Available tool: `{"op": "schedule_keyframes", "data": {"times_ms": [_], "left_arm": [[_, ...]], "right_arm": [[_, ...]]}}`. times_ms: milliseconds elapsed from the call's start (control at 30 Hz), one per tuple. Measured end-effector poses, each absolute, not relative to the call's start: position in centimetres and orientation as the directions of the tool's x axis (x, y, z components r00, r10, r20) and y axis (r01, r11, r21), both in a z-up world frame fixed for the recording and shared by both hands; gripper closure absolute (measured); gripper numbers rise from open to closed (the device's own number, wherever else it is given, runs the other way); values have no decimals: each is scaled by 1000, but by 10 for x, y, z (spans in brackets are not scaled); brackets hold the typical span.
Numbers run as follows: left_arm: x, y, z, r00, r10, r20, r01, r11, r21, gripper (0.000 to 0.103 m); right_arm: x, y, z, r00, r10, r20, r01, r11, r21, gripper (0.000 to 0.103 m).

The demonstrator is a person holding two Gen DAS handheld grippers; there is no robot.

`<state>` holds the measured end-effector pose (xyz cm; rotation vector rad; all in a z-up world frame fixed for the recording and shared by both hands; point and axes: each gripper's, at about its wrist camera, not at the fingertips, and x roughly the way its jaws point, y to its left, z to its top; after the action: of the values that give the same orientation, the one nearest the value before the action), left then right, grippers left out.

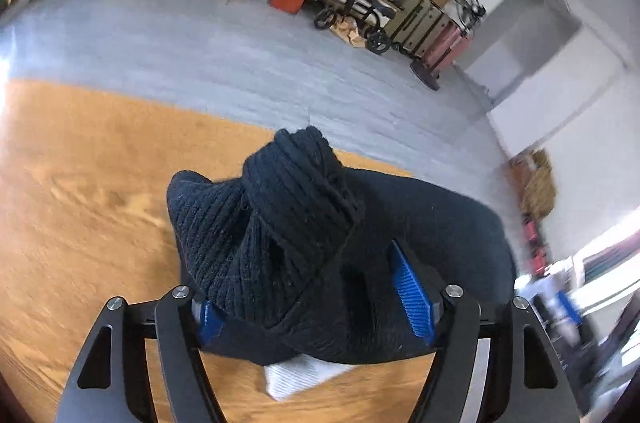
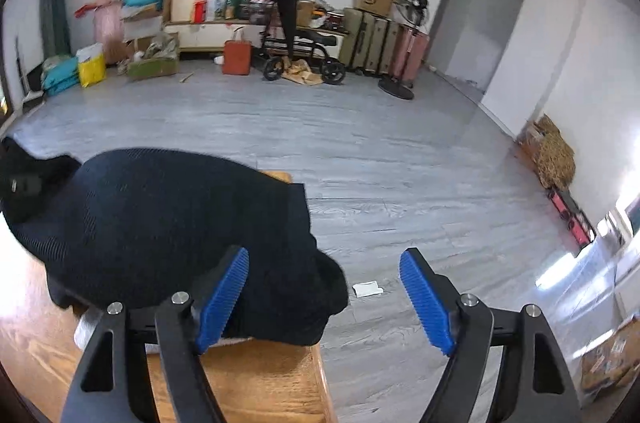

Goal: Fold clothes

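Sweater [image 1: 304,247] heaped over white cloth [image 1: 300,377]

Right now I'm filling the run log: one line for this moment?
stage: fold released | left gripper: open, black knit garment loose between pads | right gripper: open, empty | garment on wooden table

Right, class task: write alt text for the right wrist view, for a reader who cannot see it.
An open right gripper with blue ribbed pads hovers at the corner of a wooden table, holding nothing; a dark navy knit garment lies heaped to its left, over something white. Beyond is grey flooring and a far wall lined with boxes, suitcases and a wheeled walker.
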<state>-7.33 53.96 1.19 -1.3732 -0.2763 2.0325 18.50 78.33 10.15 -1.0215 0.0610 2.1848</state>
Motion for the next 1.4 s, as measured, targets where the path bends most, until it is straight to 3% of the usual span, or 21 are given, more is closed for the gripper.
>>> {"op": "schedule_keyframes", "data": {"times_ms": [100,300,533,733,933,1067,1400], "left_arm": [[-84,522,8,-174,681,-712,-296,-725,-622,29],[-101,491,19,-183,730,-658,-237,-683,-691,26],[-85,474,51,-410,580,-704,-414,-806,-423,25],[-32,497,70,-437,588,-681,-648,-731,-216,24],[37,521,84,-421,559,-715,-766,-641,-50,23],[75,519,94,-427,540,-725,-779,-627,-7,22],[132,490,112,-443,584,-680,-755,-653,-68,22]], "right_arm": [[177,774,96,-431,575,-696,-597,-760,-258,22],[167,767,77,-420,545,-726,-567,-782,-259,22],[163,768,71,-409,539,-737,-573,-780,-251,22],[175,754,86,-421,532,-734,-564,-788,-247,22],[200,726,116,-450,542,-709,-545,-796,-263,20],[229,707,134,-480,531,-698,-548,-803,-234,18],[294,659,158,-585,475,-658,-543,-831,-117,13]]}}
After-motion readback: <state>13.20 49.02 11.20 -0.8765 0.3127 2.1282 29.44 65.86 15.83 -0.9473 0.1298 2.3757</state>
